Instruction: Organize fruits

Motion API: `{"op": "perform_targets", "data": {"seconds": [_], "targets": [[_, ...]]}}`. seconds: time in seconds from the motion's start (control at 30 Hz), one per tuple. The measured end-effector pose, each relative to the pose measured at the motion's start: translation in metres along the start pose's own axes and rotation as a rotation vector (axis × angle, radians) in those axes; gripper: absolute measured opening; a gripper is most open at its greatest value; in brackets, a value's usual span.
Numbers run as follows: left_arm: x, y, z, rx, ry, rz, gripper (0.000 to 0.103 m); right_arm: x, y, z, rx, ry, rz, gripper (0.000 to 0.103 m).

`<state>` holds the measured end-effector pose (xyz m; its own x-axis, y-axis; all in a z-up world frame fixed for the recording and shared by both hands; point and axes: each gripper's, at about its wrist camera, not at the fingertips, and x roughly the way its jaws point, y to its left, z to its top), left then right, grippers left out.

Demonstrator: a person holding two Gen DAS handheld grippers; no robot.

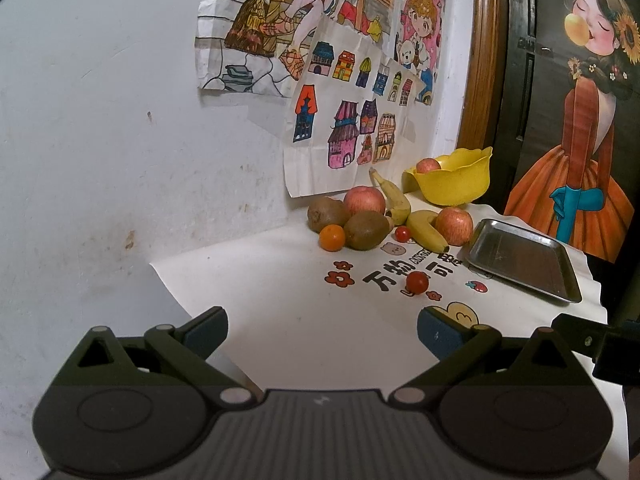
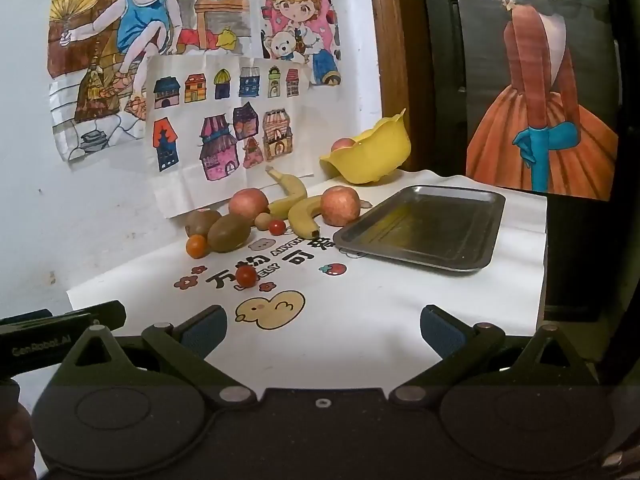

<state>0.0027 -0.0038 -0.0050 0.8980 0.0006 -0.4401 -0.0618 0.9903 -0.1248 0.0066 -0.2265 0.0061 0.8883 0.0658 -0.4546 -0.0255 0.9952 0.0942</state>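
Fruit lies in a heap by the wall: two kiwis (image 1: 365, 230) (image 2: 229, 233), two apples (image 1: 364, 200) (image 2: 340, 205), two bananas (image 1: 426, 230) (image 2: 302, 215), a small orange (image 1: 332, 237) (image 2: 197, 246) and a cherry tomato (image 1: 402, 233) (image 2: 276, 227). Another cherry tomato (image 1: 417, 282) (image 2: 246, 275) sits alone on the printed cloth. A yellow bowl (image 1: 454, 184) (image 2: 370, 156) at the back holds one apple (image 1: 428, 165). A metal tray (image 1: 524, 262) (image 2: 424, 226) lies bare on the right. My left gripper (image 1: 322, 332) and right gripper (image 2: 322, 330) are both open, holding nothing, short of the fruit.
A white cloth (image 2: 400, 300) with printed characters and a duck covers the table; its edges drop off at left and right. Drawings (image 2: 224, 128) hang on the wall behind. A dark door with a poster (image 2: 536, 120) stands at the right. The left gripper's body (image 2: 52, 328) shows beside the right one.
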Motion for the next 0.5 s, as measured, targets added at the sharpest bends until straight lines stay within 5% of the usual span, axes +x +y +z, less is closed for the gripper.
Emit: {"op": "perform_targets", "data": {"seconds": [0.5], "targets": [[0.0004,-0.0007,-0.0014,0.001,0.002,0.0,0.103,-0.0006,0.0042,-0.0009,-0.01,0.003,0.003,0.102]]}}
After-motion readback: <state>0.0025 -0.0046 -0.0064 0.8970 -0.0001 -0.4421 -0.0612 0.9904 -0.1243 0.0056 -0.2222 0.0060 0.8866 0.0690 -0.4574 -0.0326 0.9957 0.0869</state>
